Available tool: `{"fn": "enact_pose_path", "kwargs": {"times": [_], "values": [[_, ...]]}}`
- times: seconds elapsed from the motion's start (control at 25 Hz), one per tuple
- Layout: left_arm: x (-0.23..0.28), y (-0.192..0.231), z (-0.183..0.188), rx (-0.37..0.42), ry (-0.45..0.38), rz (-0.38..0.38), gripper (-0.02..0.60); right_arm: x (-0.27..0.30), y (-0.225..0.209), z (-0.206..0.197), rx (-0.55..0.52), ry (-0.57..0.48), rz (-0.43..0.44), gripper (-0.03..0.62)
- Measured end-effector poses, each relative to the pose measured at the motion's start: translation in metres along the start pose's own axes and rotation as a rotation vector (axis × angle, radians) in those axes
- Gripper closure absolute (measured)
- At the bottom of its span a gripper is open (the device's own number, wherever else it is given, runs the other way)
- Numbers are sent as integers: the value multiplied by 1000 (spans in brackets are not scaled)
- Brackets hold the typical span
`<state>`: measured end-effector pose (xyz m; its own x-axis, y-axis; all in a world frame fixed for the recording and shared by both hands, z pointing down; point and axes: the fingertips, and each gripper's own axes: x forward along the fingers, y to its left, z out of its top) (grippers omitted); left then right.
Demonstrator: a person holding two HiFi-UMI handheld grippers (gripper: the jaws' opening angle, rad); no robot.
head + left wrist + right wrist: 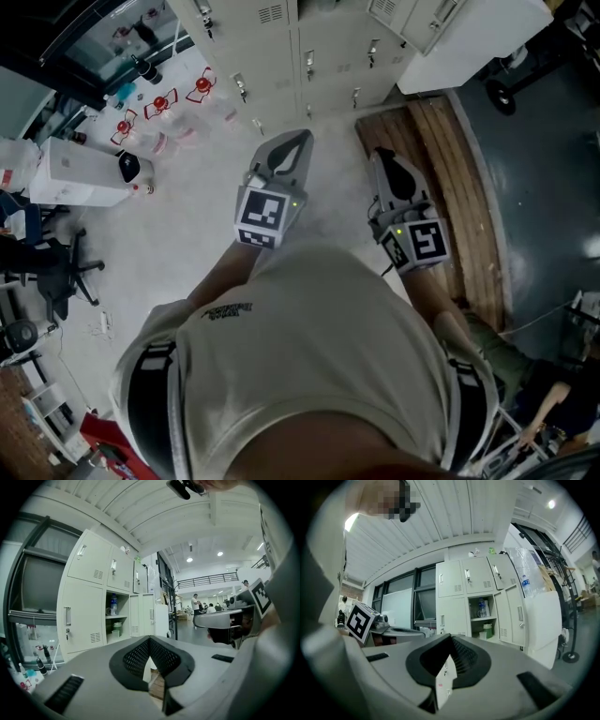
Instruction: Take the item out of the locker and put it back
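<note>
While the bottle point(483, 608) stands on the upper shelf of the open locker point(480, 619) ahead, the left gripper point(298, 141) and right gripper point(382, 156) are both clenched tight, empty, touching nothing.

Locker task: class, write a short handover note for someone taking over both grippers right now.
Left gripper: shut, empty, held up in front of the person.
Right gripper: shut, empty, beside it.
Locker: open, some way ahead; bottle on its upper shelf, green jar below.
Done: door open, nothing taken out.
Left: take an item out, then put it back.
</note>
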<state>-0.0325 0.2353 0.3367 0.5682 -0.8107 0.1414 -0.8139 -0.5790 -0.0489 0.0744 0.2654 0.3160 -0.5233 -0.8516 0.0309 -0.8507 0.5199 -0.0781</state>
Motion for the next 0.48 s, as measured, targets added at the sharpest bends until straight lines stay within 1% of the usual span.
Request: {"fn": "enact_pose_path", "kwargs": {"times": [0.24,0.48], "values": [[2,6,2,-4,-11,27,568,1,-9,2,-9,-4,-3,591],[18,26,4,-2,-33,53,567,22,-19,4,-15,-22,3,591]]}}
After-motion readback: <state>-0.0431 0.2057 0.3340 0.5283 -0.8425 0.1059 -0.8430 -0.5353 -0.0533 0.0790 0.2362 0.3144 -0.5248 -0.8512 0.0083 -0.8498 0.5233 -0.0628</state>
